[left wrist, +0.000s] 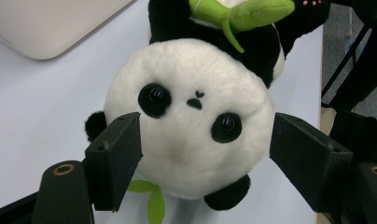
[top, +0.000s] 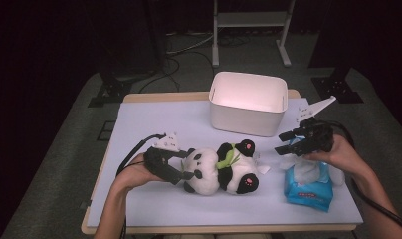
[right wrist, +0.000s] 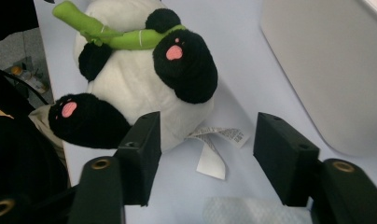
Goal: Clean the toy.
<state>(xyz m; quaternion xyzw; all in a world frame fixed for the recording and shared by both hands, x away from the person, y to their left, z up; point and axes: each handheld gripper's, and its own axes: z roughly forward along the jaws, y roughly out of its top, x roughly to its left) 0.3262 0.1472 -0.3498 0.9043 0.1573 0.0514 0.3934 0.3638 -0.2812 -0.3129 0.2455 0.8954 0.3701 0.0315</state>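
Your left gripper [top: 189, 168] sits left of centre in the high view, its jaws spread to either side of the head of the panda plush toy [top: 224, 167], which lies on its side at the middle of the light blue table mat [top: 154, 122]; whether the pads touch the fur cannot be told. Your right gripper [top: 284, 142], at the right of the frame above the blue wet-wipes pack [top: 308, 191], has its jaws apart with nothing between them. The white storage bin [top: 248, 102] stands at upper centre.
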